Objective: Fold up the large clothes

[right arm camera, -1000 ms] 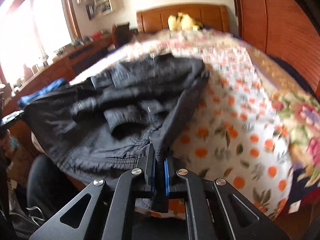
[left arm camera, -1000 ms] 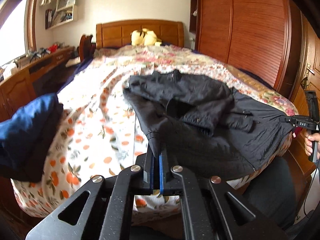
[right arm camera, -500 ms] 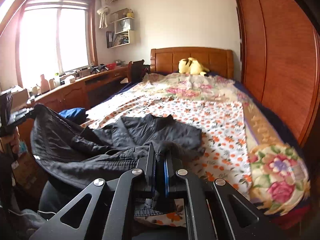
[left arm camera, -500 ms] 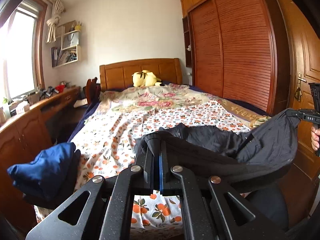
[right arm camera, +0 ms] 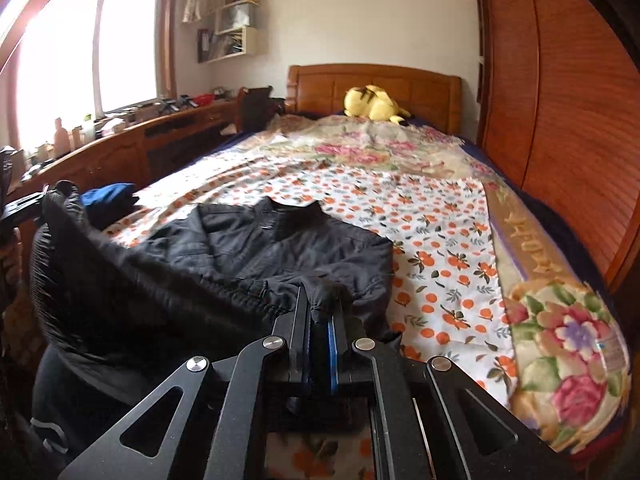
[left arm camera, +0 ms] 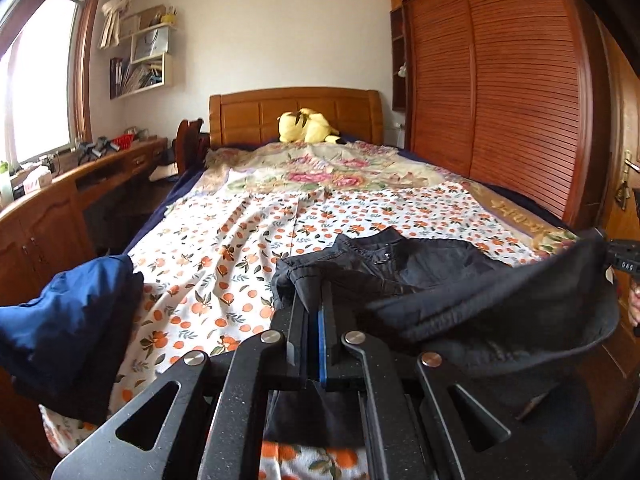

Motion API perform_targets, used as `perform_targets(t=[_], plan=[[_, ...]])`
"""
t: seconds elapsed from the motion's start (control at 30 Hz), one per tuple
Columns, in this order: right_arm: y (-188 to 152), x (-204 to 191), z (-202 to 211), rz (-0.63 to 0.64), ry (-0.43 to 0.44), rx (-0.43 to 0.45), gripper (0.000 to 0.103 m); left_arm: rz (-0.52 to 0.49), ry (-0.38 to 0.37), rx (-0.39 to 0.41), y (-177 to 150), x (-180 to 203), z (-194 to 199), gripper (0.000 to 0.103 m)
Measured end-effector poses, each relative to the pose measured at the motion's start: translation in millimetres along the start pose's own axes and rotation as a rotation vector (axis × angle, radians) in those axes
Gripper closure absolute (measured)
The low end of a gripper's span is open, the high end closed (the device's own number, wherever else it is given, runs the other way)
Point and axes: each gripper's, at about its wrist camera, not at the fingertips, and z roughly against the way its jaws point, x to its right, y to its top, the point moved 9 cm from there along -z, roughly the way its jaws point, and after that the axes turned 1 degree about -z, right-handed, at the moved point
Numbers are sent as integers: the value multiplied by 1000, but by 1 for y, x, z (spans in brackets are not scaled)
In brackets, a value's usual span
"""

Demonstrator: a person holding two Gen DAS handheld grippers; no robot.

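Observation:
A black jacket (right arm camera: 256, 248) lies on the foot of the bed, collar toward the headboard; it also shows in the left wrist view (left arm camera: 460, 280). My left gripper (left arm camera: 314, 292) is shut on one corner of the jacket's hem and holds it up off the bed. My right gripper (right arm camera: 322, 300) is shut on the other hem corner, also raised. The hem hangs slack between them as a dark sagging band. The right gripper also shows at the right edge of the left wrist view (left arm camera: 620, 260), and the left gripper at the left edge of the right wrist view (right arm camera: 16, 208).
The bed has an orange-print sheet (left arm camera: 240, 240) and a floral blanket (right arm camera: 560, 320). A folded blue garment (left arm camera: 68, 320) lies at the bed's left corner. A yellow plush (left arm camera: 308, 126) sits by the headboard. A wooden desk (right arm camera: 120, 152) runs left, a wardrobe (left arm camera: 500, 100) right.
Both grippers lifted the hem corners off the bed a second ago, then carried them forward over the jacket. The hem now sags between them, nearer the collar.

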Motion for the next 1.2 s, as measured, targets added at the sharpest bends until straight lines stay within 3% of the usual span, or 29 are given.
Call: perform_targets(t=[0.13, 0.27, 0.53, 0.73, 1.2], plan=[[17, 11, -26, -33, -73, 54, 97, 6, 24, -3, 9, -5, -24, 99], [30, 13, -51, -39, -86, 56, 97, 35, 17, 3, 15, -11, -41, 99], [24, 5, -117, 15, -117, -30, 97, 67, 23, -24, 5, -17, -83, 99], [20, 7, -155, 43, -135, -99, 97, 119, -16, -62, 1, -21, -123, 99], [74, 19, -247, 26, -151, -193, 97, 119, -49, -116, 7, -34, -183, 99]])
